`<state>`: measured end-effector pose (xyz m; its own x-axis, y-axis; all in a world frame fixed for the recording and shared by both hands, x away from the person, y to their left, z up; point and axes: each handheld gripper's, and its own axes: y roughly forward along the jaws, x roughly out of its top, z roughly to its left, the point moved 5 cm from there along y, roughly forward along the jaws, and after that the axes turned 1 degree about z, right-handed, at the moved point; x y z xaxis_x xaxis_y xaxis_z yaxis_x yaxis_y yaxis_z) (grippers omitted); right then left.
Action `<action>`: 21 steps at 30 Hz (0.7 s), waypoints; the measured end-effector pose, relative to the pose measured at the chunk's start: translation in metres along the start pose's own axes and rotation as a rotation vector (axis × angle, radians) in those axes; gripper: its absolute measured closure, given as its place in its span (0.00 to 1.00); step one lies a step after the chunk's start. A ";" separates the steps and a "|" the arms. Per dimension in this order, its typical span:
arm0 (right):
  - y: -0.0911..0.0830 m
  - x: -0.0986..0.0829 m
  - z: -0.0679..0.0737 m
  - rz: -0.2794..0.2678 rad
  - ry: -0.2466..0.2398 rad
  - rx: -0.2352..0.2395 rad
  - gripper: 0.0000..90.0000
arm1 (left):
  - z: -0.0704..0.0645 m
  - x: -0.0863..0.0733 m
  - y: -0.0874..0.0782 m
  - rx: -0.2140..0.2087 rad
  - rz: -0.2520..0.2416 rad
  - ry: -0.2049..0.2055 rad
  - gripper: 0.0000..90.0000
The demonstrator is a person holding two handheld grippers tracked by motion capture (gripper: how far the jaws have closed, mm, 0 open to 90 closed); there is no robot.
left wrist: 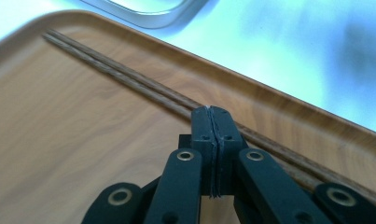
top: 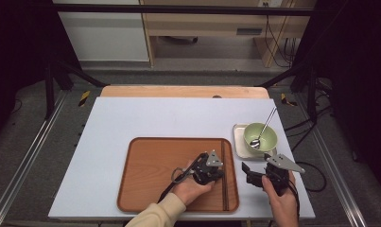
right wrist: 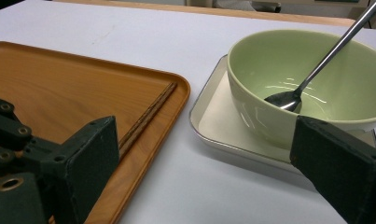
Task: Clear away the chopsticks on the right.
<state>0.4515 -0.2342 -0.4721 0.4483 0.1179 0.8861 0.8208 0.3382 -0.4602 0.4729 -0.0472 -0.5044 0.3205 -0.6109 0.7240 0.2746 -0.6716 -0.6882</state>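
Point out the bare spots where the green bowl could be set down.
Free: the left and middle of the wooden tray, left of the left claw, and the white table behind it. Crowded: the tray's right edge, where the chopsticks lie, and the corner with the bowl, its small tray and the right claw.

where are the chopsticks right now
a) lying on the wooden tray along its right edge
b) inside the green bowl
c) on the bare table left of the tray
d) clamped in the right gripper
a: the chopsticks lie flat on the wooden tray beside its right rim, with the shut left gripper just over them and the right gripper open.
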 end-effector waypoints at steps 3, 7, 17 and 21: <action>0.000 0.000 0.001 0.002 -0.002 0.000 0.09 | 0.006 -0.001 -0.008 0.018 -0.007 0.004 0.99; 0.000 0.000 0.001 0.000 -0.003 0.001 0.09 | 0.014 -0.007 -0.022 0.043 -0.017 0.004 0.99; 0.000 0.000 0.004 0.005 -0.011 0.011 0.09 | 0.046 -0.034 -0.068 0.120 -0.062 -0.056 0.98; 0.001 -0.001 0.004 0.009 -0.016 0.012 0.09 | 0.061 -0.043 -0.087 0.149 -0.087 -0.088 0.98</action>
<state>0.4507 -0.2303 -0.4732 0.4503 0.1356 0.8825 0.8124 0.3479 -0.4680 0.4904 0.0625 -0.4787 0.3657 -0.5097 0.7788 0.4339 -0.6469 -0.6271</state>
